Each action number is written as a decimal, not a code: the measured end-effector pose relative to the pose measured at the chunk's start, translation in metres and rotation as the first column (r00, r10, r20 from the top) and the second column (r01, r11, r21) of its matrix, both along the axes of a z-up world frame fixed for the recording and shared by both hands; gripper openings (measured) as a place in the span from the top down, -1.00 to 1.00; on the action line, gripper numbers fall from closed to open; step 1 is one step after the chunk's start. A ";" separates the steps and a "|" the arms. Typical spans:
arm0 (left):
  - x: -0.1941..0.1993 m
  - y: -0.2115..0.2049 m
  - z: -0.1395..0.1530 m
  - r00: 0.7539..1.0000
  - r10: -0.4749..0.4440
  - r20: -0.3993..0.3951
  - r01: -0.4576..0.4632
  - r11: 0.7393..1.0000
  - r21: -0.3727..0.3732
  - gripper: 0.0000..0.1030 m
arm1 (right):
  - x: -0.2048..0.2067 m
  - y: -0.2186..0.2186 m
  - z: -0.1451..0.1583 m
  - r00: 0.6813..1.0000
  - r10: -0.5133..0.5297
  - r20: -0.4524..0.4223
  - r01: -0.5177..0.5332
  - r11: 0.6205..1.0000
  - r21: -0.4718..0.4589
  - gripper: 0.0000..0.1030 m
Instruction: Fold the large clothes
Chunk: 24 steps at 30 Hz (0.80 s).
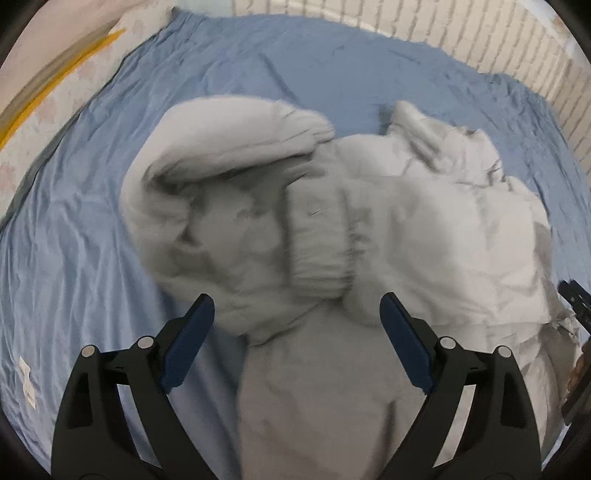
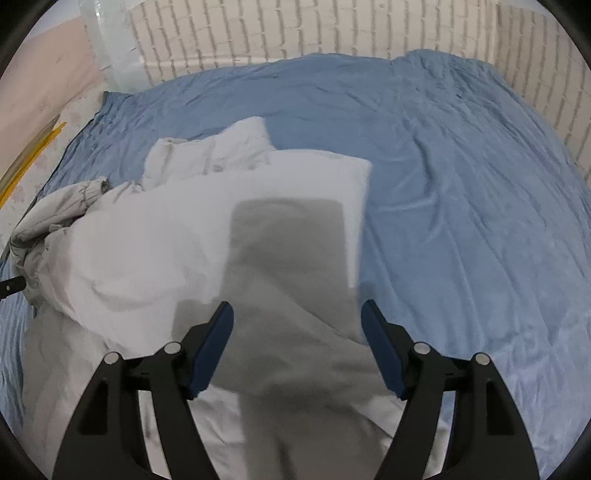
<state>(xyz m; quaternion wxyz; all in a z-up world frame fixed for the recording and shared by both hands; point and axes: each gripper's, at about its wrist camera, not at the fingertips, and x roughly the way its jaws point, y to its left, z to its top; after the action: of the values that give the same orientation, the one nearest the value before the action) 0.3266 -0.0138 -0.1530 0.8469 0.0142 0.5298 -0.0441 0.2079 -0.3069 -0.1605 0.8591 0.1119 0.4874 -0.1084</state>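
A large light grey padded jacket [image 1: 424,229] lies crumpled on a blue bed sheet [image 1: 92,240]. In the left wrist view a sleeve with a ribbed cuff [image 1: 317,236] is folded across its middle. My left gripper [image 1: 297,314] is open and empty just above the jacket's near part. In the right wrist view the jacket [image 2: 147,240] fills the lower left, with a sleeve [image 2: 295,236] stretched away from me. My right gripper [image 2: 297,317] is open and empty, its fingers either side of that sleeve. The other gripper's tip [image 1: 576,295] shows at the right edge.
The blue sheet [image 2: 461,221] covers the whole bed, with bare sheet to the right of the jacket. A white brick wall [image 2: 295,29] runs behind the bed. A pale floor with a yellow strip [image 1: 44,96] lies to the left.
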 end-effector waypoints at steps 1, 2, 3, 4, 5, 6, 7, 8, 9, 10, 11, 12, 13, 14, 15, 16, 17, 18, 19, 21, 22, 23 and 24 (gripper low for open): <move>0.001 -0.008 0.002 1.000 -0.014 0.015 0.013 1.000 0.009 -0.76 | 0.008 0.007 0.001 1.000 0.017 0.002 -0.017 1.000 0.000 -0.40; 0.006 -0.022 0.002 0.999 -0.035 0.033 0.034 0.999 0.030 -0.76 | 0.015 0.013 0.001 0.999 0.034 0.004 -0.034 0.999 0.000 -0.40; 0.010 -0.033 0.001 0.998 -0.047 0.044 0.045 0.998 0.046 -0.76 | 0.021 0.018 0.001 0.999 0.047 0.005 -0.047 0.999 -0.002 -0.40; 0.017 -0.045 -0.002 0.997 -0.064 0.054 0.061 0.997 0.057 -0.76 | 0.030 0.023 0.000 0.998 0.055 0.003 -0.055 0.998 -0.004 -0.40; 0.019 -0.050 -0.004 0.996 -0.073 0.055 0.070 0.996 0.052 -0.76 | 0.037 0.026 -0.003 0.998 0.056 0.004 -0.056 0.998 0.002 -0.40; 0.024 -0.055 -0.008 0.996 -0.075 0.052 0.072 0.996 0.052 -0.68 | 0.041 0.027 -0.004 0.999 0.052 0.004 -0.052 0.999 0.010 -0.40; 0.029 -0.058 -0.013 0.996 -0.071 0.044 0.069 0.996 0.060 -0.58 | 0.047 0.027 -0.008 0.999 0.045 0.002 -0.045 0.999 0.020 -0.40; 0.035 -0.059 -0.021 0.997 -0.071 0.020 0.069 0.995 0.068 -0.27 | 0.051 0.027 -0.011 0.999 0.040 0.002 -0.040 0.999 0.025 -0.33; 0.040 -0.061 -0.030 0.997 -0.071 -0.009 0.072 0.995 0.075 -0.08 | 0.054 0.027 -0.014 0.999 0.036 -0.003 -0.036 0.999 0.027 -0.23; 0.044 -0.060 -0.035 0.998 -0.065 -0.026 0.067 0.994 0.085 -0.05 | 0.057 0.028 -0.020 0.999 0.038 -0.023 -0.038 0.999 0.029 0.26; 0.045 -0.056 -0.043 0.997 -0.057 -0.045 0.060 0.994 0.088 0.00 | 0.059 0.029 -0.025 0.998 0.045 -0.044 -0.044 0.998 0.035 0.53; 0.045 -0.054 -0.049 0.997 -0.055 -0.053 0.059 0.994 0.087 0.03 | 0.058 0.030 -0.030 0.997 0.051 -0.059 -0.049 0.998 0.038 0.53; 0.044 -0.053 -0.052 0.997 -0.061 -0.054 0.066 0.993 0.093 0.03 | 0.056 0.031 -0.035 0.996 0.057 -0.067 -0.055 0.998 0.033 0.56; 0.044 -0.053 -0.055 0.996 -0.068 -0.055 0.073 0.992 0.103 0.03 | 0.054 0.031 -0.039 0.995 0.061 -0.076 -0.059 0.998 0.030 0.57; 0.045 -0.055 -0.059 0.995 -0.075 -0.060 0.081 0.990 0.118 0.03 | 0.054 0.030 -0.044 0.995 0.060 -0.085 -0.058 0.998 0.033 0.57; 0.048 -0.058 -0.063 0.994 -0.079 -0.072 0.088 0.986 0.139 0.02 | 0.056 0.028 -0.047 0.994 0.055 -0.093 -0.052 0.998 0.039 0.60; 0.051 -0.061 -0.065 0.994 -0.078 -0.079 0.089 0.985 0.150 0.00 | 0.059 0.026 -0.050 0.993 0.048 -0.105 -0.044 0.998 0.043 0.62; 0.056 -0.064 -0.068 0.993 -0.077 -0.088 0.090 0.983 0.161 -0.02 | 0.066 0.025 -0.053 0.991 0.042 -0.124 -0.038 0.999 0.039 0.62; 0.061 -0.067 -0.070 0.992 -0.077 -0.095 0.093 0.981 0.169 -0.03 | 0.071 0.025 -0.056 0.990 0.044 -0.137 -0.041 0.999 0.029 0.62; 0.071 -0.069 -0.076 0.991 -0.078 -0.109 0.096 0.981 0.171 -0.07 | 0.083 0.025 -0.062 0.985 0.046 -0.164 -0.044 0.999 0.016 0.62; 0.074 -0.068 -0.079 0.990 -0.079 -0.116 0.097 0.982 0.165 -0.08 | 0.088 0.024 -0.066 0.983 0.044 -0.175 -0.041 0.999 0.022 0.62; 0.077 -0.067 -0.081 0.989 -0.080 -0.123 0.099 0.983 0.153 -0.09 | 0.092 0.023 -0.069 0.982 0.044 -0.182 -0.040 0.999 0.028 0.62; 0.079 -0.065 -0.083 0.989 -0.083 -0.125 0.101 0.984 0.147 -0.10 | 0.093 0.022 -0.070 0.982 0.046 -0.185 -0.040 0.999 0.034 0.62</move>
<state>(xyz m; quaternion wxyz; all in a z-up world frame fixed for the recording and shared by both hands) 0.4058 -0.0793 -0.2359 0.8076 0.1007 0.5795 -0.0431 0.3009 -0.2848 -0.2307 0.8103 0.1035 0.5694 -0.0925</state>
